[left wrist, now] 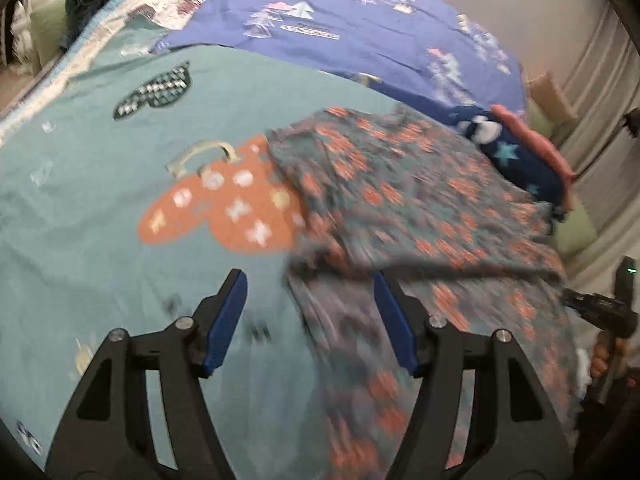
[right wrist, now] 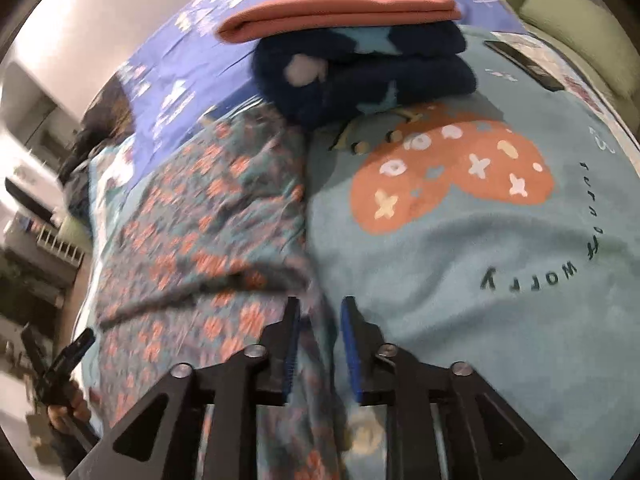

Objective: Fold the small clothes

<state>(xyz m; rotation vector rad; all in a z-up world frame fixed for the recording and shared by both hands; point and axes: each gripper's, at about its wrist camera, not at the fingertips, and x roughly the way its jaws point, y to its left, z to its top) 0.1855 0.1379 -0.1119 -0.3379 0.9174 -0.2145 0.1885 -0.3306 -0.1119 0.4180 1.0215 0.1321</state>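
Left view: the left hand-held gripper [left wrist: 310,312] hangs released over the floral garment's [left wrist: 420,208] edge on the bed [left wrist: 100,200]; a late pinch could catch the bedcover.

Right view: the right hand-held gripper [right wrist: 320,344] is parted around one floral garment [right wrist: 208,216]; two folded pieces [right wrist: 360,48] are stacked beyond, and dragging may topple them.

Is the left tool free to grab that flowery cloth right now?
Probably yes: the left tool stands open over the near edge of the flowery cloth, with nothing between them.

Matt patterned cloth garment [left wrist: 420,208], fleecy blanket [left wrist: 80,200]
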